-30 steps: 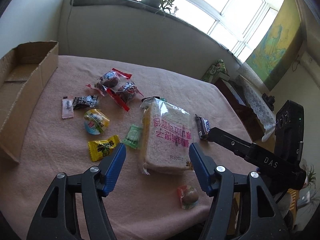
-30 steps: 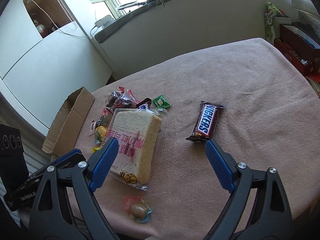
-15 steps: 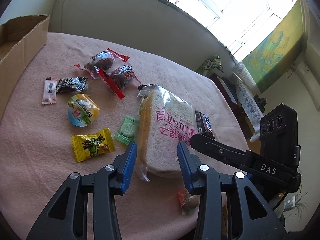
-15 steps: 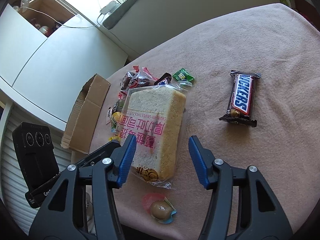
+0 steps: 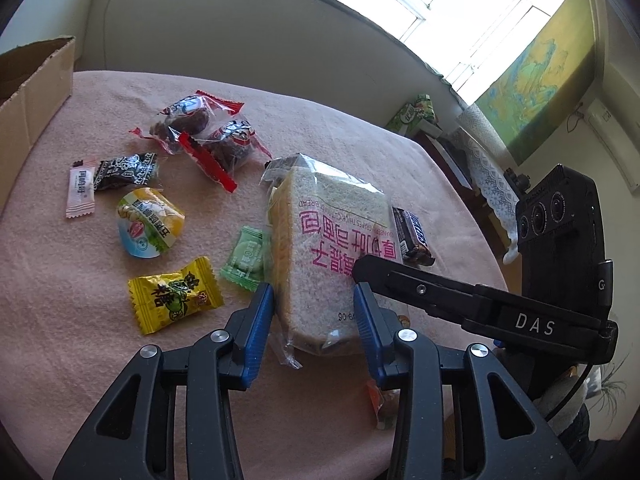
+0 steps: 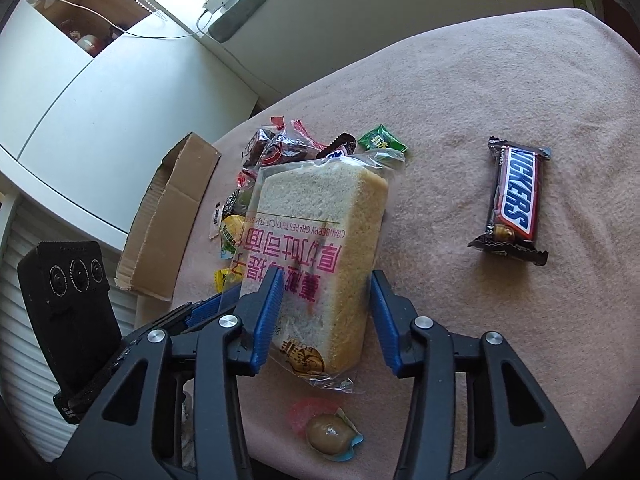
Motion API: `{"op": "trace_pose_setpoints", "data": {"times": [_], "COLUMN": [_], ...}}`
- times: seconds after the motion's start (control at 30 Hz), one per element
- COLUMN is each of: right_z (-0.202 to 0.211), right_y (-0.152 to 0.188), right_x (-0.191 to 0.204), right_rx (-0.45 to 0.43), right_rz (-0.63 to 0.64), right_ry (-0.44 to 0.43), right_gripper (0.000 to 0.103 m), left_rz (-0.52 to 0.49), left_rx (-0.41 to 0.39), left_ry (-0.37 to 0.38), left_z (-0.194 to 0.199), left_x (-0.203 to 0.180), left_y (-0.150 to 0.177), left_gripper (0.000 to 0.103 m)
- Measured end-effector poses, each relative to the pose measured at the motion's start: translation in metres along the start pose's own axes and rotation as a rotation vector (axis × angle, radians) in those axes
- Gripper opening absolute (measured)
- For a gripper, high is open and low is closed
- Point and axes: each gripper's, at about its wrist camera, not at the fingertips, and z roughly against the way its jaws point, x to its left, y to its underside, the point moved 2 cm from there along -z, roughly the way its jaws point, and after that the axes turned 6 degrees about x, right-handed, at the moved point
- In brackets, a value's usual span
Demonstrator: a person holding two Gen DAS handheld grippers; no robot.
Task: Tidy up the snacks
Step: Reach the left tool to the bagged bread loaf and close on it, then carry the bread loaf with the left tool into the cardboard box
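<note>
- Take the bagged bread (image 5: pixel 332 256) as your landmark. It lies flat on the pink cloth (image 5: pixel 60 320), in the middle of the scattered snacks.
- Your left gripper (image 5: pixel 314 312) now straddles the near end of the bread. A second ago its jaws stood wide and short of the bag. They have since narrowed and now hold steady. The blue pads sit at the bag's sides; firm pressure on the loaf cannot be confirmed.
- Your right gripper (image 6: pixel 326 304) also straddles the near end of the bread, approaching from the other side. Its jaws are closing, with the loaf between them. The left pad meets the wrapper; a slim gap shows at the right pad.
- Compared with the earlier frame, both grippers have come forward and down, and the bread fills more of each view.
- Judgement: a two-handed lift of the bread is in preparation. The bread is not yet raised.
- The cardboard box (image 5: pixel 32 80) stands well to the left of the bread and is the likely destination.
- The Snickers bar (image 6: pixel 514 200) lies apart to the right of the bread. The small sweets lie to its left, untouched.
- Risk: the loaf is soft. Close only until the wrapper holds.
</note>
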Motion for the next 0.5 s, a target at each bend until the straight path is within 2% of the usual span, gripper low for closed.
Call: {"op": "trace_pose_setpoints", "data": {"times": [0.3, 0.5], "right_z": [0.005, 0.01], "right_y": [0.0, -0.003], "right_x": [0.013, 0.043], "right_rx": [-0.001, -0.01], "right_rz": [0.019, 0.077], "right_ry": [0.008, 0.0], "right_gripper": [0.046, 0.046], "left_rz": [-0.012, -0.01], "left_rx": [-0.041, -0.108], "left_ry": [-0.002, -0.012], "left_z": [0.017, 0.046], "left_x": [-0.001, 0.006], "left_y": [0.006, 0.01], "left_gripper": [0.039, 0.039]}}
